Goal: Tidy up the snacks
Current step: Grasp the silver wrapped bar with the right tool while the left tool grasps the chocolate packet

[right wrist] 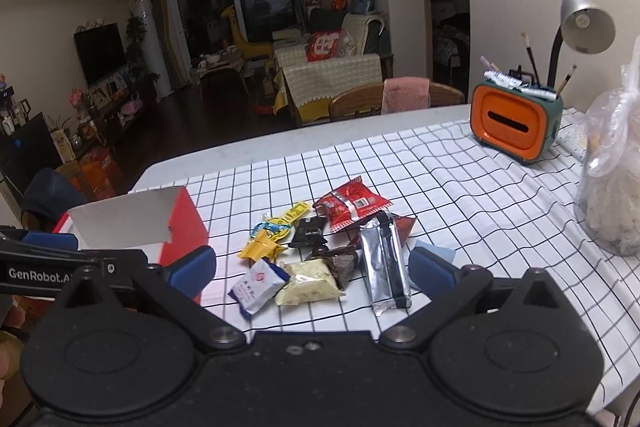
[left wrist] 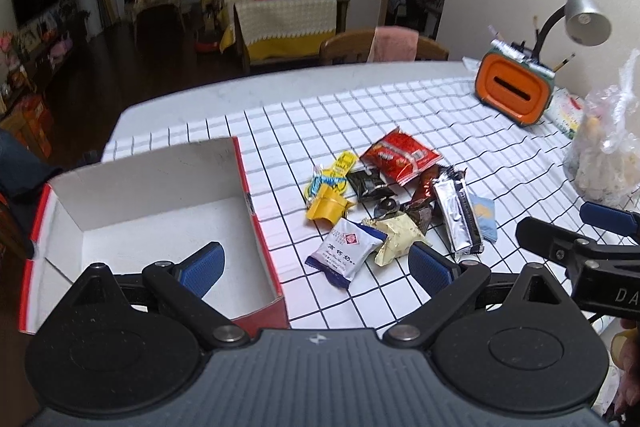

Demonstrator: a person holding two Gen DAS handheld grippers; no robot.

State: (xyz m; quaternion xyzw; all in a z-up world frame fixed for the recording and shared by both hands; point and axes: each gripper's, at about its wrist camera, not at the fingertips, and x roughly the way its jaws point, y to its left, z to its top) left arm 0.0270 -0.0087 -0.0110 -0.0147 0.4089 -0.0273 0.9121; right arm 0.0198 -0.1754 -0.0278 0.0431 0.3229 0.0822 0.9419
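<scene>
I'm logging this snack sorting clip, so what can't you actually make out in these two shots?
- Box: near inside floor hidden by the left gripper in the left wrist view; interior hidden by its wall in the right wrist view.
- Brown packets: mostly buried under the silver packet.
- White packet: print too small to read.
- Plastic bag: cut off by the right edge.

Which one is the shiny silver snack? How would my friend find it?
Look at the checked tablecloth, to the right of the red and white box, where the snacks lie in a pile. On the pile's right side lies the silver foil packet. It is the only long mirror-shiny wrapper, with a black stripe down one side.
</scene>
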